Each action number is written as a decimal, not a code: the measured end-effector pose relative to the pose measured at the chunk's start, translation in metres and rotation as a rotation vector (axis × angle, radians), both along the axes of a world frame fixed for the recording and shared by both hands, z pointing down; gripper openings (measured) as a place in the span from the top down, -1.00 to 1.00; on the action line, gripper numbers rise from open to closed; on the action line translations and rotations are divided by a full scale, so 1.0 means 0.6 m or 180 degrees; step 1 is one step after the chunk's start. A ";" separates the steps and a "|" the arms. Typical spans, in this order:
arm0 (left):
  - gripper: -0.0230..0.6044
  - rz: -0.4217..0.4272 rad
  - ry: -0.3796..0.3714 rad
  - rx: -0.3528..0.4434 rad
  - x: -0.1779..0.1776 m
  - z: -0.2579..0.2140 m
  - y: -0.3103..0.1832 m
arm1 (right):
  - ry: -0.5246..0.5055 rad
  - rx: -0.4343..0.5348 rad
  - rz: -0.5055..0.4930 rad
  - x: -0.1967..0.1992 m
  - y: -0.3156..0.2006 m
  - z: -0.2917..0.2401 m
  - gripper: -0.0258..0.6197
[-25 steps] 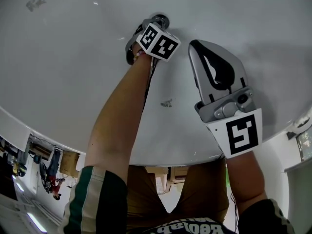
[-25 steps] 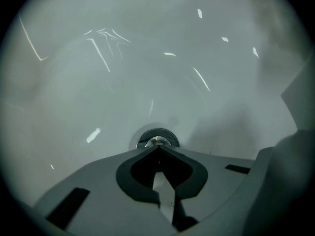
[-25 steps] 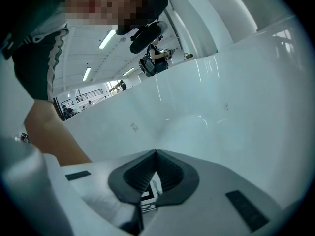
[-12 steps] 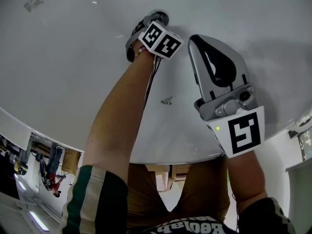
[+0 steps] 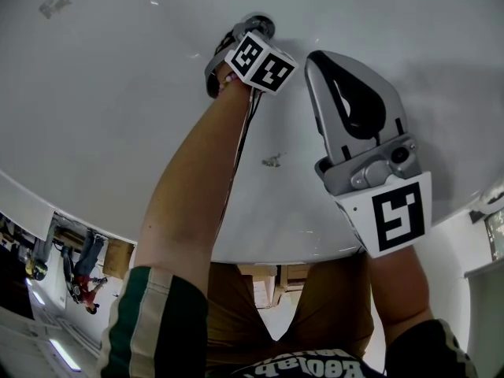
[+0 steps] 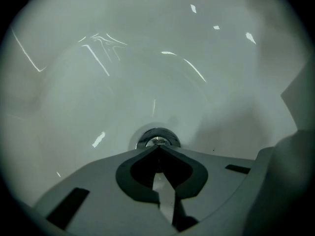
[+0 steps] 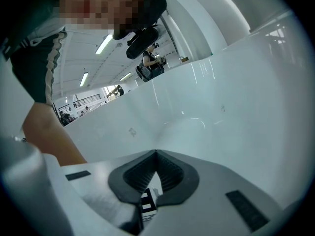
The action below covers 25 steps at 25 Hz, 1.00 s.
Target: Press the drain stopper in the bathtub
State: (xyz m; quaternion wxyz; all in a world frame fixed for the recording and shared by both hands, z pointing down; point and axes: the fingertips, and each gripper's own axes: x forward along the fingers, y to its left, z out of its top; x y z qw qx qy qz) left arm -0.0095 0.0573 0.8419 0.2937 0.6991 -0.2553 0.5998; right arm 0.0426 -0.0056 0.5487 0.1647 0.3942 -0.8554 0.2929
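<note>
The chrome drain stopper (image 6: pixel 157 137) sits round and shiny in the white bathtub floor (image 6: pixel 98 82). My left gripper (image 6: pixel 157 148) is shut, its closed tips right at the stopper's near edge, with nothing between the jaws. In the head view the stopper (image 5: pixel 261 26) peeks out beyond the left gripper (image 5: pixel 246 35), whose marker cube (image 5: pixel 261 62) hides most of it. My right gripper (image 5: pixel 314 57) hovers to the right of the left one, shut and empty. In its own view the right gripper (image 7: pixel 156 152) points at the tub's wall (image 7: pixel 236 102).
A small dark scuff (image 5: pixel 272 161) marks the tub floor between the arms, and another (image 5: pixel 53 5) lies far left. The tub's rim (image 5: pixel 47 199) curves along the near side. A fixture (image 5: pixel 488 203) shows at the right edge. The person's bare left forearm (image 5: pixel 197 179) reaches across the tub.
Both grippers have drifted very slightly. The left one's cube edged a little up and right at the stopper, and the right one sank a touch. Both stay shut.
</note>
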 end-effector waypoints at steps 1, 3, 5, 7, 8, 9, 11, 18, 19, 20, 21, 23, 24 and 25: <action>0.90 -0.0009 -0.0001 -0.0002 -0.001 0.000 0.001 | 0.0007 -0.0004 0.0020 0.001 0.000 0.000 0.88; 0.90 -0.0041 0.0000 -0.0016 -0.004 0.000 0.003 | 0.0021 -0.0001 0.0054 0.003 0.000 0.001 0.88; 0.90 -0.0070 0.0005 -0.0036 -0.006 0.000 0.004 | 0.0014 0.0007 0.0073 0.003 -0.001 0.000 0.88; 0.90 -0.0117 0.0013 -0.0067 -0.006 0.000 0.004 | 0.0004 0.0022 0.0067 0.003 -0.002 -0.001 0.88; 0.90 -0.0147 0.0019 -0.0077 -0.005 -0.001 0.003 | 0.0002 0.0028 0.0059 0.002 -0.002 -0.001 0.88; 0.90 -0.0169 0.0025 -0.0076 -0.005 -0.003 0.002 | 0.0000 0.0030 0.0053 0.002 -0.003 -0.001 0.88; 0.90 -0.0157 0.0029 -0.0023 -0.006 -0.010 0.003 | -0.0005 0.0024 0.0051 0.001 -0.002 -0.001 0.88; 0.90 -0.0308 0.0145 0.0193 -0.007 -0.018 0.004 | 0.0003 0.0044 0.0040 0.005 -0.004 -0.002 0.88; 0.90 -0.0342 0.0150 0.0166 -0.007 -0.019 0.003 | -0.0001 0.0040 0.0033 0.004 -0.003 -0.002 0.88; 0.90 -0.0371 0.0150 0.0145 -0.007 -0.019 0.002 | -0.0004 0.0037 0.0026 0.004 -0.003 -0.002 0.88; 0.90 -0.0403 0.0147 0.0136 -0.007 -0.019 0.001 | -0.0005 0.0033 0.0020 0.004 -0.003 -0.002 0.88; 0.90 -0.0451 0.0131 0.0155 -0.005 -0.019 0.001 | -0.0007 0.0025 0.0013 0.003 -0.002 -0.002 0.88; 0.90 -0.0445 0.0119 0.0180 -0.005 -0.019 0.002 | -0.0010 0.0030 0.0008 0.002 -0.002 -0.003 0.88; 0.90 -0.0415 0.0107 0.0210 -0.005 -0.020 0.002 | -0.0016 0.0041 0.0002 0.000 -0.003 -0.004 0.88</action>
